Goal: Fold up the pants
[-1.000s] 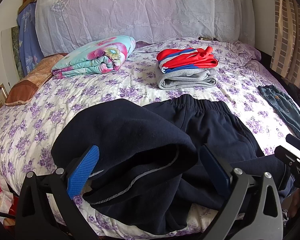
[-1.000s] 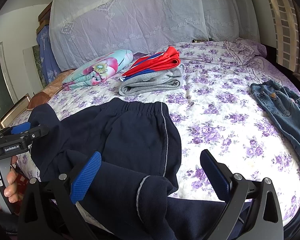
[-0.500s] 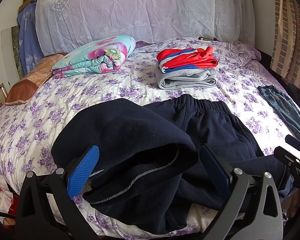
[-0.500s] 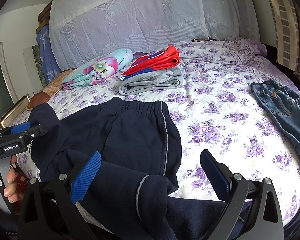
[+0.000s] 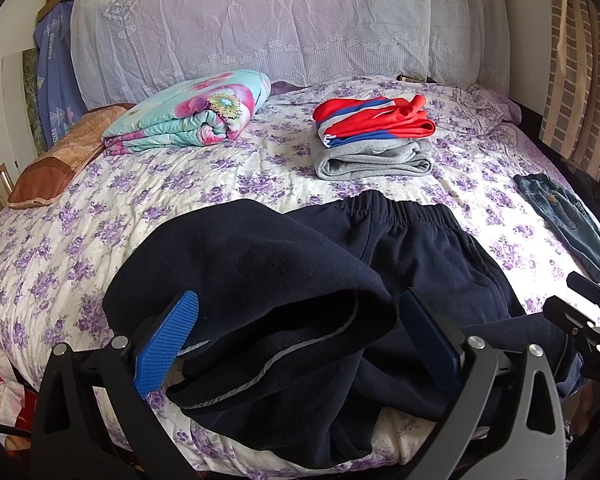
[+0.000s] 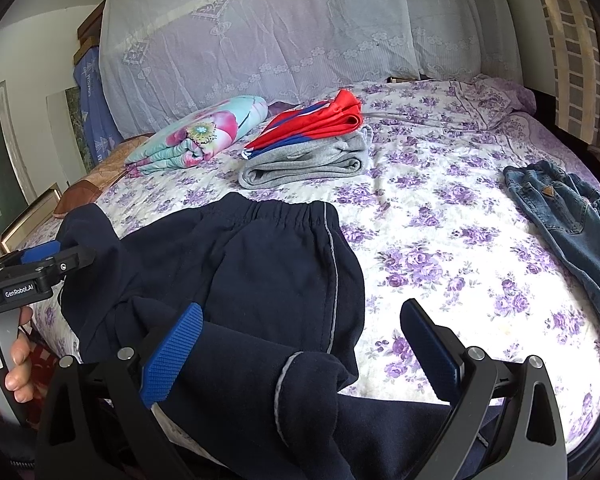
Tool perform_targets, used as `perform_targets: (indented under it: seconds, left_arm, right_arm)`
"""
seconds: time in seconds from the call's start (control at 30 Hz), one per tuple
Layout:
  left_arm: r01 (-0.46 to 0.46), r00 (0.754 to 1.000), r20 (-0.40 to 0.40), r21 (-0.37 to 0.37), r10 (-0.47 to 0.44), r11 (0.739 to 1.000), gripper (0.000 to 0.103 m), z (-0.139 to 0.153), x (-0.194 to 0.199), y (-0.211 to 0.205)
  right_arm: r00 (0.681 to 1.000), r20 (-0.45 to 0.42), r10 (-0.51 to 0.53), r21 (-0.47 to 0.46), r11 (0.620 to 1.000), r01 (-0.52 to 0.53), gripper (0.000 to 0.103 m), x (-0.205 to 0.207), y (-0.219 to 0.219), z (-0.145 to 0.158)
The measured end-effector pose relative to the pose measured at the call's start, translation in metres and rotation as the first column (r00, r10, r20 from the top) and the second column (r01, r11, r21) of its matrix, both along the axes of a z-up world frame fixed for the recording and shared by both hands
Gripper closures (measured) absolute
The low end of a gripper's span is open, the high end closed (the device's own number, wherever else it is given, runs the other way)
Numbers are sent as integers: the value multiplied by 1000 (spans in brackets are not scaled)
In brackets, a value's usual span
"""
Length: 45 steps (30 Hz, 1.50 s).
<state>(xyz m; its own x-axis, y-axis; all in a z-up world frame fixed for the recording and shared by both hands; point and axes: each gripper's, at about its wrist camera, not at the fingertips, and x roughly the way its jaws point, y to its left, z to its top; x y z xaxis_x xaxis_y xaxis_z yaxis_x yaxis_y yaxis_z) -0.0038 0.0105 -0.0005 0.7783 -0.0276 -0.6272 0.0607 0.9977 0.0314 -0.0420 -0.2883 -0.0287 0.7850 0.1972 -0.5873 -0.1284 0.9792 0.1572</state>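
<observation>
The dark navy pants point(image 5: 380, 264) lie crumpled at the near edge of the bed point(image 5: 220, 176). The fingers of the left gripper point(image 5: 300, 340) and the right gripper point(image 6: 300, 344) stand wide apart over the fabric.

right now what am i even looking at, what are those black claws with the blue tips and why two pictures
Each picture comes from a camera mounted on a hand-held two-finger gripper, looking out along its blue-padded fingers. One is the left gripper, the other the right gripper. A person's hand holds the left one's handle. Both stand open, with the navy pants bunched between and under the fingers, not pinched. The pants lie crumpled on a flowered bed, waistband toward the headboard. Further back are a folded grey and red stack and a rolled floral quilt; jeans lie on the right.
</observation>
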Motion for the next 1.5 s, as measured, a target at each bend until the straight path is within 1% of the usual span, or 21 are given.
perform_targets:
  seconds: [0.13,0.17,0.2,0.3,0.37,0.47,0.53,0.6,0.7,0.77,0.87,0.9,0.97,1.0,1.03,1.1,1.17,1.23,1.3,1.4,1.5]
  left_arm:
    - [48,996,75,-21,-46,999,5,40,-12,16]
    - [35,999,26,-41,-34,999,5,53,-9,25]
    - [64,993,102,-41,-59,997,5,70,-11,35]
    - [27,995,93,-29,-24,999,5,94,12,60]
    - [-30,997,69,44,27,999,5,101,50,78]
    - [5,1000,-21,90,-4,996,5,77,121,107]
    - [63,984,-169,39,-55,997,5,36,168,131]
    - [93,937,-329,-85,-116,992,6,-9,199,136]
    - [171,855,-452,-217,-254,961,8,-57,210,110]
    - [277,796,-492,-221,-352,935,8,-75,199,75]
    - [412,666,-582,-235,-467,880,8,-102,163,20]
    - [452,657,-595,-180,-462,874,7,-108,148,3]
    - [490,681,-590,-74,-434,868,7,-115,125,-21]
    - [475,688,-577,-101,-440,874,8,-113,121,-23]
    - [446,697,-562,-147,-446,883,9,-111,120,-21]
    - [364,722,-539,-238,-434,901,36,-106,123,-10]
    - [287,735,-525,-332,-429,898,46,-104,131,4]
    - [246,741,-528,-362,-415,899,47,-105,140,10]
    - [206,736,-556,-361,-387,910,34,-104,152,13]
    - [196,769,-530,-340,-359,920,29,-84,163,18]
    - [205,794,-507,-295,-335,933,9,-69,173,21]
  right_arm:
    - [1000,-9,19,57,998,-18,3,9,-13,13]
    - [1000,-14,18,75,997,-17,3,13,-19,19]
    - [1000,-17,15,93,996,-13,3,18,-27,25]
    - [999,-29,27,126,992,-23,3,35,-45,41]
    - [998,-54,22,134,991,-14,3,50,-54,46]
    - [993,-116,34,144,989,-17,3,81,-61,40]
    - [982,-182,55,171,985,-24,3,104,-61,27]
    - [959,-274,75,207,978,-17,3,128,-60,8]
    - [931,-347,112,231,972,-30,3,154,-50,-18]
    - [913,-379,150,235,970,-61,3,169,-38,-29]
    - [873,-439,210,207,970,-129,3,189,-16,-47]
    - [858,-463,224,184,971,-155,3,192,-6,-53]
    - [843,-481,242,122,970,-209,7,195,12,-61]
    - [847,-469,250,78,967,-242,27,193,21,-61]
    - [855,-448,261,27,960,-279,59,191,30,-59]
    - [856,-423,297,-2,944,-329,83,188,40,-52]
    - [873,-385,298,-30,942,-335,86,186,41,-41]
    - [896,-353,270,-118,937,-329,86,182,43,-32]
    - [901,-343,266,-159,929,-335,86,178,44,-26]
    - [904,-345,254,-189,924,-331,85,177,40,-26]
    - [905,-349,243,-169,934,-316,85,174,31,-31]
